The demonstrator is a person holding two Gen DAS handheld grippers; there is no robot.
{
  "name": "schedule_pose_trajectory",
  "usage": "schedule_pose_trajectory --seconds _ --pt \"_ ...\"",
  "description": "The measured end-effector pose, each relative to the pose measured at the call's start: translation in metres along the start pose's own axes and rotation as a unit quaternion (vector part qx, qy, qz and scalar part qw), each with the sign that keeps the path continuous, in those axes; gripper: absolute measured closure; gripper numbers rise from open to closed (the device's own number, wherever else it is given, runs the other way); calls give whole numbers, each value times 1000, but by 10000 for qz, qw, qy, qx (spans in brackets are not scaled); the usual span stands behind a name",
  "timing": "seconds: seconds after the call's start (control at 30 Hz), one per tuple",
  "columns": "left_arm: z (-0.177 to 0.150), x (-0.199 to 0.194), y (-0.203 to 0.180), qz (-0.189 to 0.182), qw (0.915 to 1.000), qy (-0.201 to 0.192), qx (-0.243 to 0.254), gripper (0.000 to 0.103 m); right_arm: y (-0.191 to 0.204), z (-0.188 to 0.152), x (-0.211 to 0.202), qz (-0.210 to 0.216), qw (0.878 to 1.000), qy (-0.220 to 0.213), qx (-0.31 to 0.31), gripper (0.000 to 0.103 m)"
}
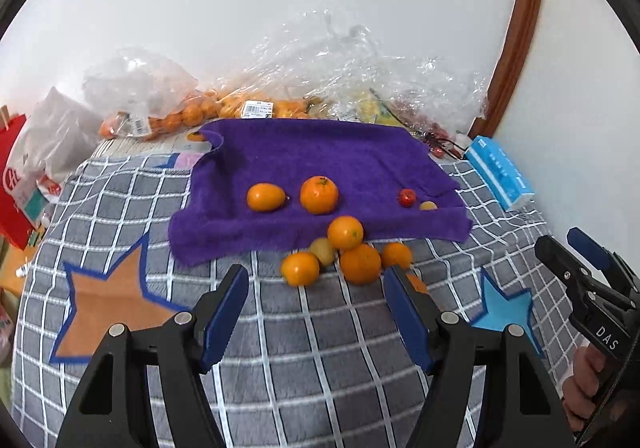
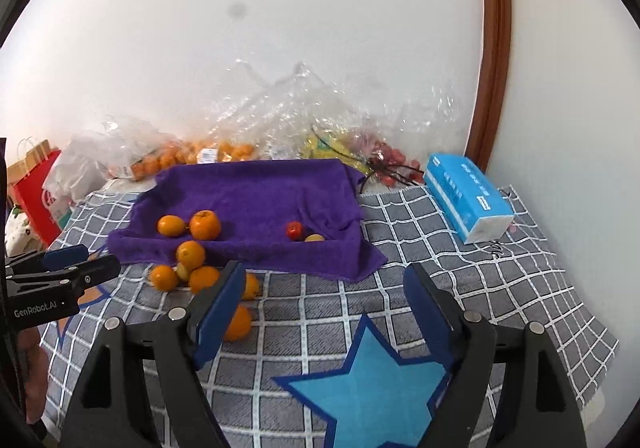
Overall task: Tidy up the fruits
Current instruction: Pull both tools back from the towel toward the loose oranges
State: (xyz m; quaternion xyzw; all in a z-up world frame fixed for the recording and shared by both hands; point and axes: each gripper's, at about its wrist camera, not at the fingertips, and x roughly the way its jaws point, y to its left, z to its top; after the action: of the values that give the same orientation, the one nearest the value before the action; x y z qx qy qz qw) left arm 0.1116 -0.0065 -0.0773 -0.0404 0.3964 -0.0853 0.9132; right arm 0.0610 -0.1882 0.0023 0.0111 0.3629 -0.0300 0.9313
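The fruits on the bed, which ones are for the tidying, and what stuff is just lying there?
For the job:
- loose oranges in a pile at the towel's front edge
- purple towel, with two oranges, a small red fruit and a small yellow fruit on it

Just lying about:
- blue tissue pack
- plastic bags by the wall
- red paper bag

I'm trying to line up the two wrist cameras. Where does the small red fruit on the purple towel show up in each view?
Left wrist view: the small red fruit lies right of centre, near the purple towel's right end, beside a small yellow fruit.
Right wrist view: the small red fruit sits near the middle, with the yellow one to its right.
Shared landmark: the blue tissue pack, right of the towel.
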Motion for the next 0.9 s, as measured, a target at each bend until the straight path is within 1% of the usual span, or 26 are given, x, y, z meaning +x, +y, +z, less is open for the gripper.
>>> schedule_pose_trajectory --seconds 0.07,0.13,0.23,0.4,0.57,0.8,0.9 --pt "-5 -8 1 -9 10000 -30 -3 34 2 -3 -11 168 9998 -41 46 23" --pt "-8 -15 2 73 10000 -52 22 34 5 -5 -19 266 9996 -89 78 23" --pt "-11 -25 4 178 9998 -121 51 34 7 -8 -29 525 9985 -62 133 23" --pt "-14 -34 3 195 9997 -142 15 34 7 -14 -40 693 9974 -146 145 23" --pt "-18 -39 -1 202 9997 -148 83 34 4 -18 -39 891 9956 -60 268 23" --pt "-24 -38 -4 92 9997 -170 181 34 3 -21 -36 861 9959 -19 263 23" --pt "-23 -32 -5 56 9998 -78 187 34 1 -22 -34 894 9955 -20 308 23"
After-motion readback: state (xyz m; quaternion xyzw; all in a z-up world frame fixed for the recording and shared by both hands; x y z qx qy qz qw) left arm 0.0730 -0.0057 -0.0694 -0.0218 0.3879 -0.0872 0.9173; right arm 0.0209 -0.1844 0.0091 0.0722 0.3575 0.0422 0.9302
